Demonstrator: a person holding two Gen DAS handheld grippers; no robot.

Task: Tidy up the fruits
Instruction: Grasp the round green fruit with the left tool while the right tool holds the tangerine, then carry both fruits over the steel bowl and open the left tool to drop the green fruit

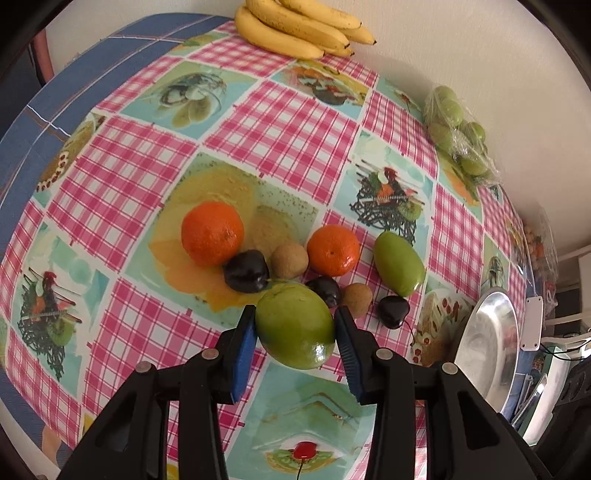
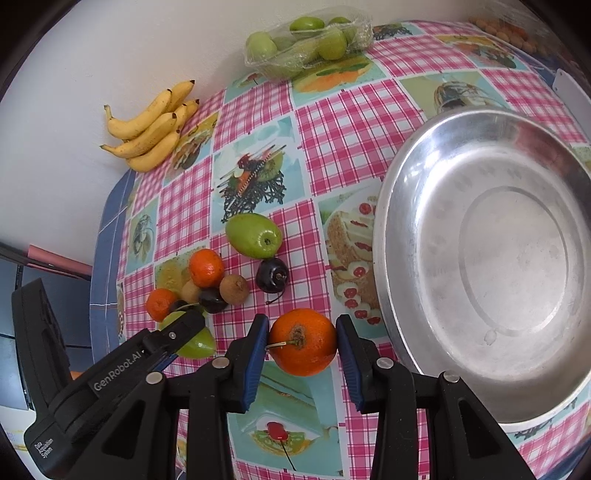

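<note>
"GenRobot.AI" on left tool point(image 2: 186, 338) (white lettering)

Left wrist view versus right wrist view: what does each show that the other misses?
Only the left wrist view shows the left gripper from behind, both pads pressing the green fruit.

Only the right wrist view shows the right gripper closed on an orange, and the metal bowl's whole empty inside.

Both show the bananas, the bagged green fruit, the loose oranges, cherries and brown fruits on the checked tablecloth, and the bowl.
</note>
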